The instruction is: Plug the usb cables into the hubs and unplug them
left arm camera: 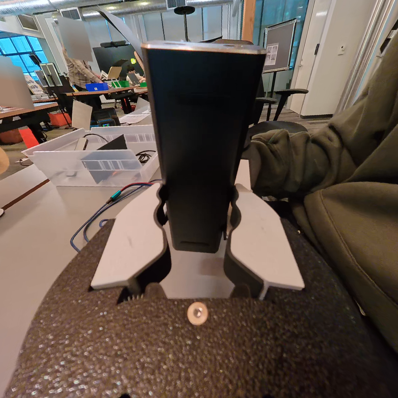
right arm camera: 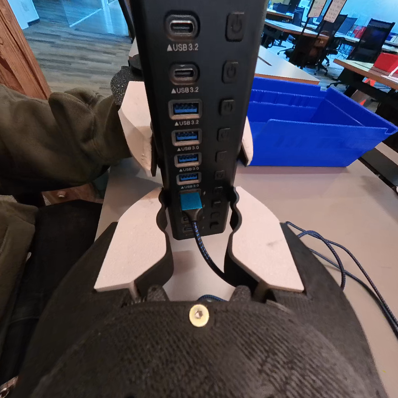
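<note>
1. My left claw is closed on the black hub, its two pale fingers pressed to the hub's narrow sides, and from this side I see only the plain back of the hub standing upright in the grip
2. My right claw grips the same hub from the port side, fingers closed against both edges near its lower end; the left claw's pale fingers clamp it higher up
3. A blue plug sits in one of the lower ports, right between my right fingertips, and its dark braided cable runs down toward the claw's base, with more of it looped over the grey table to the right
4. The blue-lined ports above the plug are open
5. A blue bin stands near the table's far right edge
6. In the left view a clear plastic tray lies on the table's far left part, with red and blue braided cables in front of it
7. An olive sleeve reaches in from the right of that view
</note>
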{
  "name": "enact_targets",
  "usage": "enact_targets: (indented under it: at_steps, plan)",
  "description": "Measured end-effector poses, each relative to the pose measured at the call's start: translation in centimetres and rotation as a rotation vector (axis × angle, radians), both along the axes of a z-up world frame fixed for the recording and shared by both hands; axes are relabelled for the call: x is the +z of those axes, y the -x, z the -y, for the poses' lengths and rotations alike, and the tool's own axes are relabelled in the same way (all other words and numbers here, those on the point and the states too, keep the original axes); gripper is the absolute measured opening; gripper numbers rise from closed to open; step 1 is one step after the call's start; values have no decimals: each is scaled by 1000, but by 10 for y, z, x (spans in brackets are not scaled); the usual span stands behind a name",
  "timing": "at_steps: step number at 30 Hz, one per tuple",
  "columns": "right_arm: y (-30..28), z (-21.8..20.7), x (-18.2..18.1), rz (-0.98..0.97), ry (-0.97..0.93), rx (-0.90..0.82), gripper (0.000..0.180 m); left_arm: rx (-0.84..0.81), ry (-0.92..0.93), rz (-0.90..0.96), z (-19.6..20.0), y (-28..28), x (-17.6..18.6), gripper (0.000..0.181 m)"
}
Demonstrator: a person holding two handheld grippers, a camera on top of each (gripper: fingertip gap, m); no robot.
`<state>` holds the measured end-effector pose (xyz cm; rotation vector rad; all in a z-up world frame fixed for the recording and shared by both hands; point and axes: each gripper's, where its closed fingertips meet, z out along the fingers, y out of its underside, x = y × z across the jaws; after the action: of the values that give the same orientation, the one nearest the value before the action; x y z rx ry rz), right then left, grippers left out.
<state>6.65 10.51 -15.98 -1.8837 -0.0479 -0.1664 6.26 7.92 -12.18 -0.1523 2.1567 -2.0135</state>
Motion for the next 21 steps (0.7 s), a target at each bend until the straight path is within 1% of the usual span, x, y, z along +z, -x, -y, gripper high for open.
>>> enact_targets:
  at_steps: [5, 10, 13, 15, 21]
  plan:
    - [1, 1, -3, -22, 17, -12, 58, -3, 4, -27, 0, -1, -2, 58]
    - [-1, -1, -1, -55, -6, -25, 58, 2, 56, -56, 0, -4, 1, 58]
    - [-2, -2, -6, -48, 21, -25, 58, 0, 33, -45, -1, -4, -3, 58]
    - [-4, -3, -9, -69, 47, -33, 57, -1, 29, -70, -1, -7, -7, 58]
    - [-7, -2, -2, -74, 15, -26, 57, 5, 123, -102, -4, -12, -1, 58]
